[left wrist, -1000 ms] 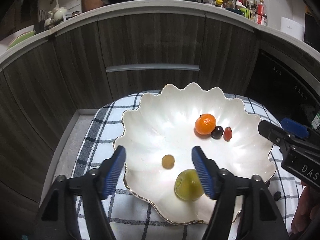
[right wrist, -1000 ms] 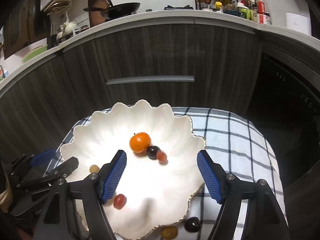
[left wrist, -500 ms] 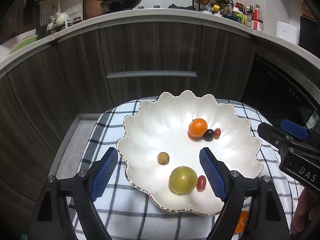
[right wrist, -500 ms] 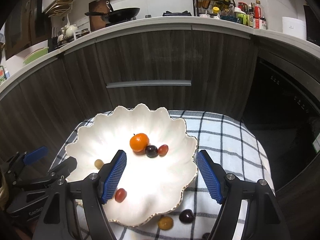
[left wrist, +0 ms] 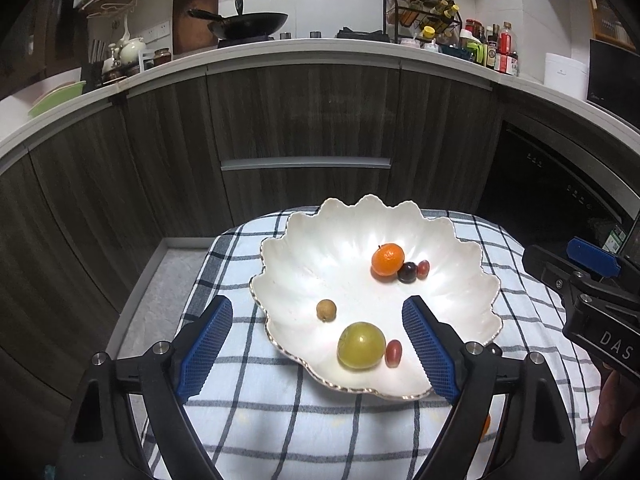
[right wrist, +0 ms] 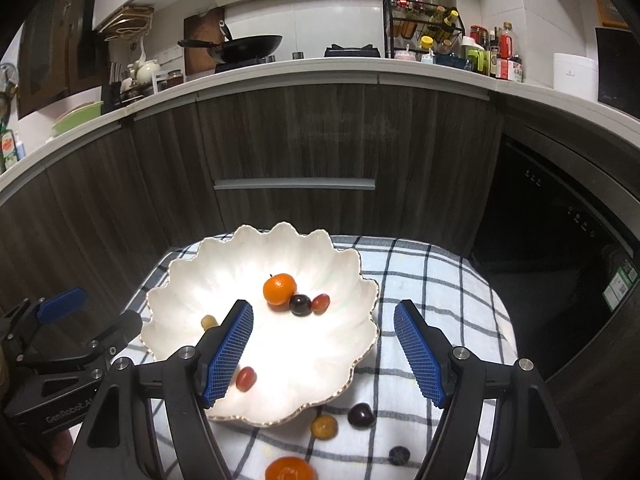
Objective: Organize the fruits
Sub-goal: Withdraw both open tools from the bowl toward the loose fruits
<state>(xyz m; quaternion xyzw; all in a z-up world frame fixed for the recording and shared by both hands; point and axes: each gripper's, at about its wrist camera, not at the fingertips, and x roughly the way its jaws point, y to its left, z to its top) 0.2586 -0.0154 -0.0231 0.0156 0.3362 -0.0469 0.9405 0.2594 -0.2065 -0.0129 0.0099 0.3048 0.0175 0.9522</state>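
Note:
A white scalloped bowl [left wrist: 320,248] sits on a checked cloth [left wrist: 248,400]. In it lie a mandarin [left wrist: 387,259], a dark grape [left wrist: 407,272], a red grape [left wrist: 423,268], a small brown fruit [left wrist: 326,310], a green round fruit [left wrist: 361,345] and a red oval fruit [left wrist: 393,353]. My left gripper [left wrist: 318,302] hovers over the bowl's near side, its jaws opening and gripping nothing. My right gripper [right wrist: 323,305] stands open and empty above the bowl's [right wrist: 340,344] right rim. On the cloth in front of the bowl lie a yellow-brown fruit [right wrist: 324,427], a dark cherry [right wrist: 361,415], a dark blue grape [right wrist: 399,455] and a second mandarin [right wrist: 289,469].
Dark wood cabinets with a grey drawer handle [left wrist: 306,163] stand behind the clothed surface. A black appliance front [right wrist: 560,248] lies to the right. The counter above carries a wok [left wrist: 248,24] and bottles. A person's hand [left wrist: 608,420] shows at the right edge.
Both grippers have drawn back and up from the bowl. The left jaws have spread wider. The green fruit stays in the bowl beside a red one.

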